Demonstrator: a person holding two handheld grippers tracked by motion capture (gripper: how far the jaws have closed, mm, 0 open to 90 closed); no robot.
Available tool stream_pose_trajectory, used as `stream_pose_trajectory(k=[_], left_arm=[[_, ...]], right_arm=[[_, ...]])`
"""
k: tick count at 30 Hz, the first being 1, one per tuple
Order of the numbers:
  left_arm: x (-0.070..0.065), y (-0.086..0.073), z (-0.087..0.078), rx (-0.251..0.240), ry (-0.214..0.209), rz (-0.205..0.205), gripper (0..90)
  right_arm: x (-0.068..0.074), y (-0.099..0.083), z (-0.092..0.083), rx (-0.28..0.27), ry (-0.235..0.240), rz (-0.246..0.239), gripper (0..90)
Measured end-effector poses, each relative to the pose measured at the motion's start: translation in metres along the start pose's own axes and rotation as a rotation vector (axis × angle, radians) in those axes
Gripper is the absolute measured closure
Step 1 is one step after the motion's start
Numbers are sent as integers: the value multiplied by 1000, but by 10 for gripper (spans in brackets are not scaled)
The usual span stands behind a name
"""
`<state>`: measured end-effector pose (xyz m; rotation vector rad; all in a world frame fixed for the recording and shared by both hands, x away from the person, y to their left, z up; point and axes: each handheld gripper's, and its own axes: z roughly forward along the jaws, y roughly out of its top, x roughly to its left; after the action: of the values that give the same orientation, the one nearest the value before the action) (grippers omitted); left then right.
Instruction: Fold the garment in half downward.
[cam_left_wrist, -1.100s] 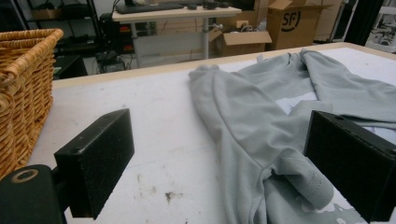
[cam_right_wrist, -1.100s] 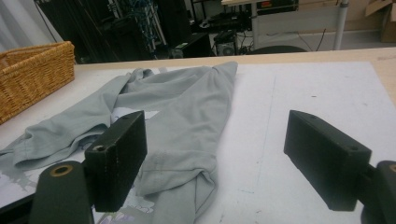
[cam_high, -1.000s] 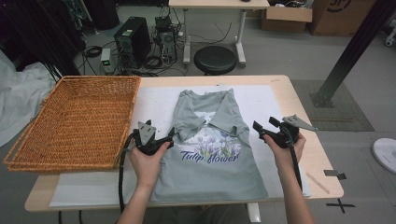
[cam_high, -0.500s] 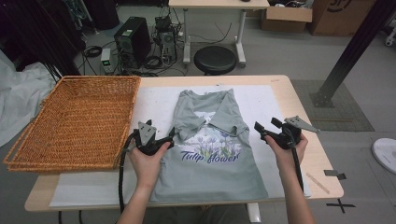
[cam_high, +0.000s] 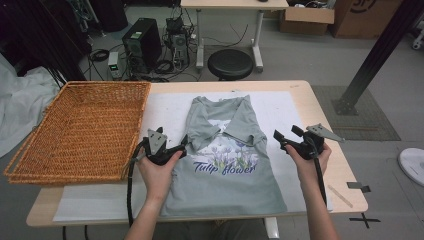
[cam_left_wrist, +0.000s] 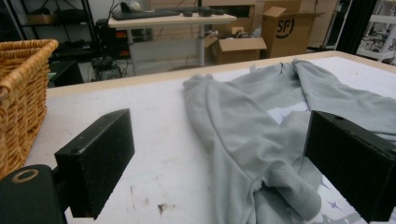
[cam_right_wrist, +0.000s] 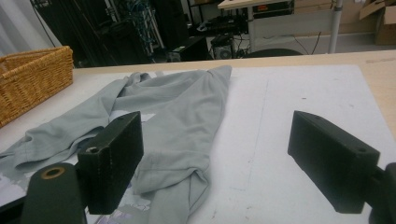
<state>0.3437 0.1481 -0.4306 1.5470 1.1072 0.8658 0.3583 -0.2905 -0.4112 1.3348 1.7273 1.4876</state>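
Even soft light, slightly grainy

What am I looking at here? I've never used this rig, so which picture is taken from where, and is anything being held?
A person stands at a table with a hand-held two-jaw gripper in each hand. The high view looks down from above; the other two cameras ride on the grippers and look out between their black jaws. A grey T-shirt lies flat on a white sheet, sleeves folded in, with a wicker basket beside it. The left gripper sits at the shirt's left edge, the right gripper just off its right edge. Both are open and hold nothing.
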Motion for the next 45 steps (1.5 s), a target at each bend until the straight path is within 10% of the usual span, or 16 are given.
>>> stream_pose_trajectory(k=[13,35,45], left_arm=[[0,29,29,-24,-3,-2,150],[17,33,125,94,-65,-188,283],[25,29,155,165,-88,-129,304]], right_arm=[[-1,23,22,-19,17,-13,187],[-17,39,103,-2,69,8,383],[-18,41,143,55,83,3,404]])
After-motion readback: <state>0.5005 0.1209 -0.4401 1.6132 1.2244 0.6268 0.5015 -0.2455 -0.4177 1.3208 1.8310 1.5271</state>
